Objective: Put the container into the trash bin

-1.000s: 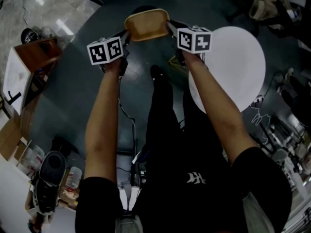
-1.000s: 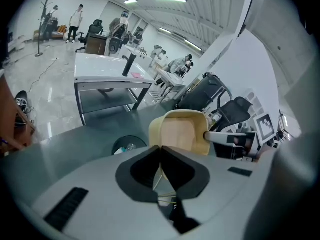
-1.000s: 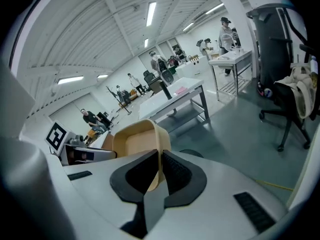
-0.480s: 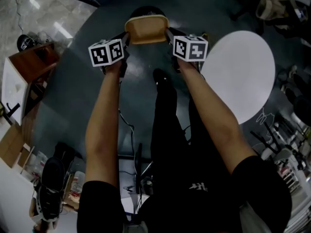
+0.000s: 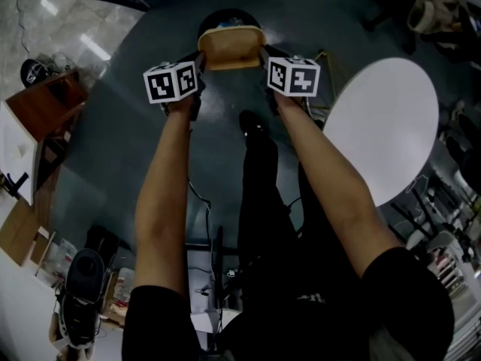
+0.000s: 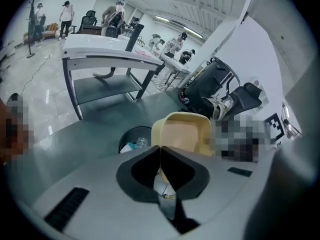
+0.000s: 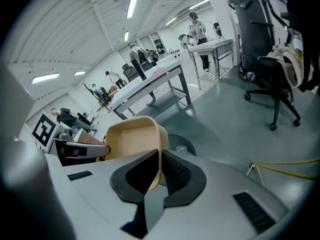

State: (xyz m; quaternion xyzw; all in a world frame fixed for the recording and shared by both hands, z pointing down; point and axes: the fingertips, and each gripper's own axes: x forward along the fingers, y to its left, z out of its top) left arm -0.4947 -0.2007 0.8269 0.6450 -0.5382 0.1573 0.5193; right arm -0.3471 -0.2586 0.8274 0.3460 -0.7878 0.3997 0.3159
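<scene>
One tan rectangular container [image 5: 231, 47] hangs in the air between the two grippers, straight ahead of the person and over the near part of the one round black trash bin [image 5: 224, 15], which stands on the dark floor [image 5: 113, 141] beyond it. The left gripper [image 5: 198, 56] has the container's left rim. In the left gripper view its jaws are drawn almost together with the thin wall pinched between the pads. The right gripper [image 5: 264, 51] has the opposite rim. In the right gripper view its jaws are closing tight on that wall, which stands edge-on between the two dark pads. Each gripper carries one white cube [image 5: 173, 81] with black square markers, two cubes in all, just near of the container on either side. The container's open side is tipped toward the person. From the left gripper the bin's mouth shows just left of the container, with one clear bottle [image 6: 142, 142] and some pale litter inside. From the right gripper the bin sits just right of the container. One round white table [image 5: 383, 126] stands to the right, apart from the bin. Two bare forearms reach forward, and one black shoe [image 5: 252, 120] is on the floor between them. Far off in both gripper views are long white tables and several people, and one black office chair [image 7: 272, 79] stands at the far right.
</scene>
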